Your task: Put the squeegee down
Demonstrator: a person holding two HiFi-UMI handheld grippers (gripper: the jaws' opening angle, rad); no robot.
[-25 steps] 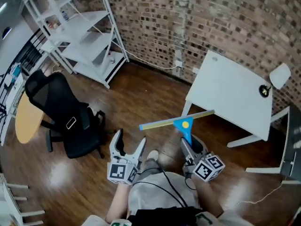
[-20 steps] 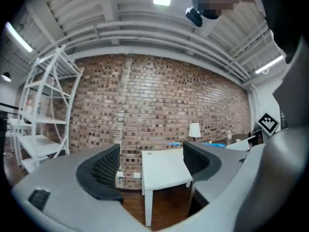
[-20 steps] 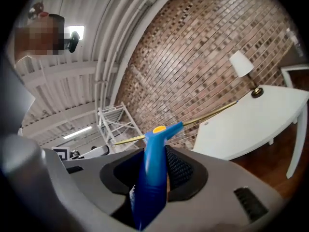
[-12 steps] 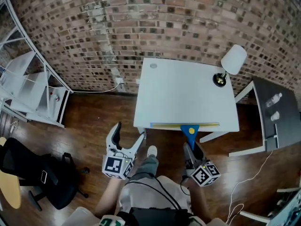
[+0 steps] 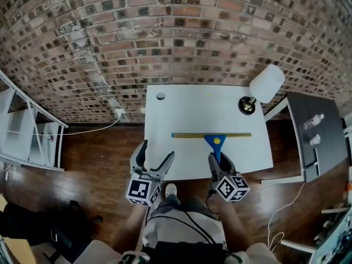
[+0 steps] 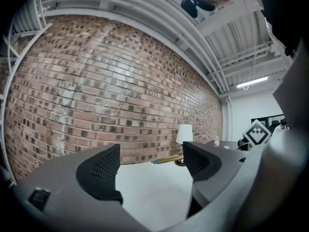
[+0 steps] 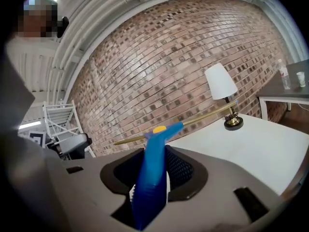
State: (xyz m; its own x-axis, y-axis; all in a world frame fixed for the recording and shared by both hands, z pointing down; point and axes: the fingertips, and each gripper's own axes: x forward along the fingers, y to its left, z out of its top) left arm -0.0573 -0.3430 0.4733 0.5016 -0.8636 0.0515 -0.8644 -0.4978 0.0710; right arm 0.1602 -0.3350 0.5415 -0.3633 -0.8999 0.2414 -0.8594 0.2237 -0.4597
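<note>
My right gripper (image 5: 216,159) is shut on the blue handle of the squeegee (image 5: 215,142), whose long brass-coloured blade spans crosswise above the white table (image 5: 165,114). In the right gripper view the squeegee (image 7: 153,168) sticks up between the jaws, its blade stretching toward the lamp (image 7: 220,85). My left gripper (image 5: 154,159) hangs open and empty at the table's near left edge. The left gripper view looks between its fingers (image 6: 102,170) across the white tabletop (image 6: 145,192) at the blade end (image 6: 164,160).
A brick wall (image 5: 176,32) stands behind the table. A white-shaded lamp (image 5: 264,87) sits at the table's far right corner. A dark side table (image 5: 316,133) with small bottles is on the right. White shelving (image 5: 22,142) is at the left. A cable (image 5: 283,219) lies on the wooden floor.
The view has swung from the shelving and black chair round to face the white table. Both grippers have come up to the table's near edge, the squeegee now over the tabletop.
</note>
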